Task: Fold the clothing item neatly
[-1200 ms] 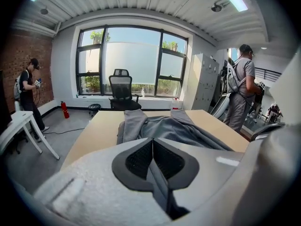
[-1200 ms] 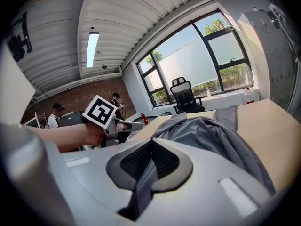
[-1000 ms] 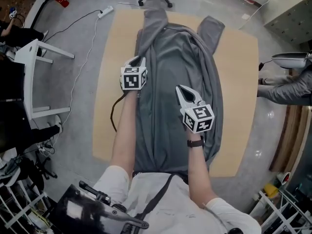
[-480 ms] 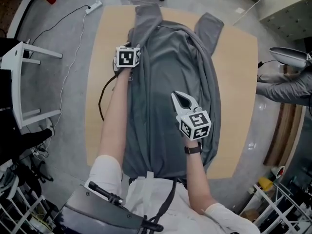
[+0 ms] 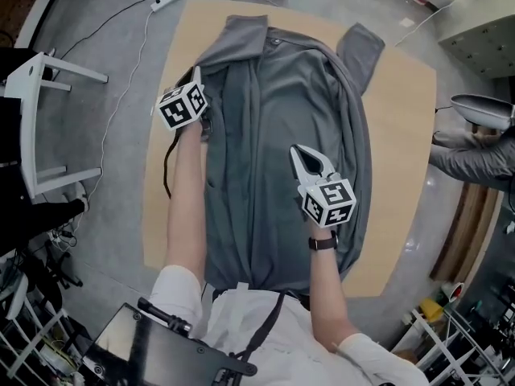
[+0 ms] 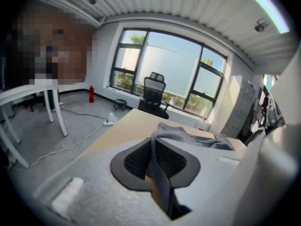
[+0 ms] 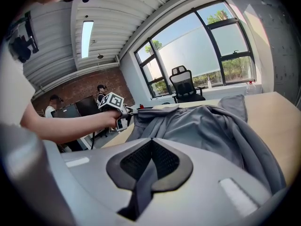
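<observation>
Head view, L to R: white frame [image 5: 48, 95] and floor cable [image 5: 121, 79] are well clear of table [image 5: 402, 119]. Your left gripper [image 6: 151, 158] is at the shirt's [image 5: 282, 135] left side near the shoulder, right by the table's left edge. Its jaws have just been closing, and left gripper view shows them nearly together w/ a thin fold of grey cloth nipped between the pads.

Shirt lies lengthwise down the table's middle, collar end far, hem at the near edge by your body, ridges bunched along centre and right side. Right gripper [image 5: 306, 158] is over mid-shirt, jaws fully together on a strip of cloth.

Handling, my guess: soft, light, limp. It'll sag, won't hold shape, and prob slides easily on the smooth top. Take it by edges/seams (shoulder, side seam, hem), not mid-panel.

Room: only a narrow bare strip on the left, so little margin before cloth goes over the edge. Wider bare wood on the right. Person [image 5: 475, 147] stands off to the right, apart from the table.
</observation>
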Available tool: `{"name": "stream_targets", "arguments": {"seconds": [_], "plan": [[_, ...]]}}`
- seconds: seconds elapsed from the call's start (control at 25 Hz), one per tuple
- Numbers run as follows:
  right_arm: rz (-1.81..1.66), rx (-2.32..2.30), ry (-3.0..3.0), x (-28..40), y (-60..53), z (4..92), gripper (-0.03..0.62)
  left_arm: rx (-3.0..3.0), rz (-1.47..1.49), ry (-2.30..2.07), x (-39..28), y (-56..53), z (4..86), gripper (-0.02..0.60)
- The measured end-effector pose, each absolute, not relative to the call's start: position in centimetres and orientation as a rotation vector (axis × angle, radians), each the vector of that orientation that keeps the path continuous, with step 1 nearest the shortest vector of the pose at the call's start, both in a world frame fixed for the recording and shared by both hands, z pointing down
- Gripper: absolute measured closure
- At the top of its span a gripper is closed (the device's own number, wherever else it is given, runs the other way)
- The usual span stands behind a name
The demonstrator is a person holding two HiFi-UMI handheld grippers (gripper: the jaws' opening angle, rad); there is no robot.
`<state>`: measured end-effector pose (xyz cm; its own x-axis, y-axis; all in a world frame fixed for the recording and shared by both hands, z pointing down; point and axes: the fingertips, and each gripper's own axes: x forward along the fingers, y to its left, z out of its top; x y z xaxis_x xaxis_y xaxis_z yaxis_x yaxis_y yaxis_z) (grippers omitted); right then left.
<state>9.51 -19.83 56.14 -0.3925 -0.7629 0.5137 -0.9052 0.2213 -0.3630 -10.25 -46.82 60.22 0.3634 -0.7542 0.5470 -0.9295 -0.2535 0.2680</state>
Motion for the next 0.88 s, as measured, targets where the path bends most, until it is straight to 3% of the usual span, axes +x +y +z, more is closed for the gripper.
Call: {"name": "stream_targets", "arguments": {"seconds": [0.28, 0.52, 0.72, 0.88], "plan": [[0.926, 1.528, -2.307, 6.8, -20.1, 56.1, 0.594, 1.796, 0.452, -1.553, -20.8, -43.4, 66.5, 0.545], [0.900, 1.437, -2.312, 5.1, -22.4, 57.9, 0.594, 1.897, 0.552, -1.518, -19.8, -40.2, 65.8, 0.459], [0.705, 1.284, -2.310, 2.5, -30.1, 59.2, 0.587, 2.055, 0.675, -1.514, -16.9, -33.2, 62.6, 0.456], [0.648, 1.160, -2.299, -2.2, -34.7, 61.8, 0.523, 2.071, 0.679, -1.325, -13.7, -25.0, 63.0, 0.457]]}}
